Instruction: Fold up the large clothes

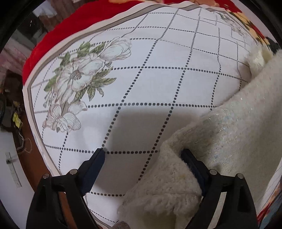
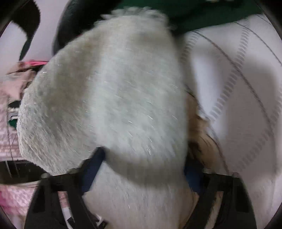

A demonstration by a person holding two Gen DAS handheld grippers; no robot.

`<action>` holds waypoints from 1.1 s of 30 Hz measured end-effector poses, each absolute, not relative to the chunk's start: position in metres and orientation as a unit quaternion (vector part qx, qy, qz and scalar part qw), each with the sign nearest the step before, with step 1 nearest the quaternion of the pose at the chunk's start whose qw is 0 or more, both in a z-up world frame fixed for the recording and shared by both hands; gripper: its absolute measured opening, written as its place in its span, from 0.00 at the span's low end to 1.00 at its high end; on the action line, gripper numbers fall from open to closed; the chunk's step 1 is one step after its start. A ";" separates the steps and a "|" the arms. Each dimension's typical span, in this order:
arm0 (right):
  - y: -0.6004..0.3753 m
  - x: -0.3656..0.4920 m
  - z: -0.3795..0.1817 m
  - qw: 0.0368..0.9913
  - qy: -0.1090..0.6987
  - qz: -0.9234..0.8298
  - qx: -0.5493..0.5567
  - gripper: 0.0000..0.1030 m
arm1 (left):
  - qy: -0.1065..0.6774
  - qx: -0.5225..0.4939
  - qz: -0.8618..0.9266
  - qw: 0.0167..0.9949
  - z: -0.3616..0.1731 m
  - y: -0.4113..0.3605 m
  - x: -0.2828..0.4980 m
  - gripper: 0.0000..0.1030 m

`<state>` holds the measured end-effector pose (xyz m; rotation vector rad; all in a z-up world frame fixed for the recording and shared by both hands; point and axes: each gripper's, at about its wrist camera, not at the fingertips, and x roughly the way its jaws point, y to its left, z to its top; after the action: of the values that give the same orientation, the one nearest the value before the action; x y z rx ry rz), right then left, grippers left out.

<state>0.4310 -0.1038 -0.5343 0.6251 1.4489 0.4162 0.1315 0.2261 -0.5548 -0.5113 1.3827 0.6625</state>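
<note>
While the fluffy cream garment (image 1: 229, 137) is draped across the right side of the left wrist view, I'd say I'm somewhere in the middle of the fold, not near done. It lies on a white bedsheet (image 1: 158, 84) with a dotted grid and a flower print, over a red blanket (image 1: 70, 26), so this is a bed, not a desk. The fleece edge is curled up and bunched, no flat, squared-off shape yet. My guess: at least one more fold plus smoothing left.

Left tool (image 1: 142, 153): spread wide. The fleece hem wraps over its right finger and the left finger sits on bare sheet, so it's not pinching anything as far as I can see.

Right tool (image 2: 144, 158): also looks spread wide, with the garment (image 2: 109, 91) lying between and over the fingers. That view is badly motion-blurred, so whether it actually has a grip on the cloth, I cannot tell.

The left view gives me the sheet layout and where the garment ends. The right view only gives a close-up wall of fleece, plus something dark green (image 2: 176, 10) at the top that the left never shows.
</note>
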 end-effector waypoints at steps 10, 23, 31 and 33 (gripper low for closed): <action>-0.215 0.323 -0.479 0.697 0.599 0.063 0.390 0.35 | 0.609 -0.142 0.256 0.737 -0.501 0.169 0.145 0.85; -0.354 0.184 -0.423 0.688 0.678 -0.067 0.250 0.61 | 0.624 -0.155 0.248 0.724 -0.475 0.130 0.112 0.85; -0.299 0.290 -0.401 0.735 0.651 0.064 0.177 0.60 | 0.611 -0.173 0.241 0.734 -0.501 0.142 0.167 0.85; -0.279 0.324 -0.434 0.727 0.672 0.057 0.129 0.60 | 0.613 -0.184 0.237 0.731 -0.519 0.149 0.180 0.85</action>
<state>0.3242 -0.2792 -0.4344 0.2836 1.4821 0.1257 0.1803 0.1485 -0.5188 -0.4046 1.3500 0.5207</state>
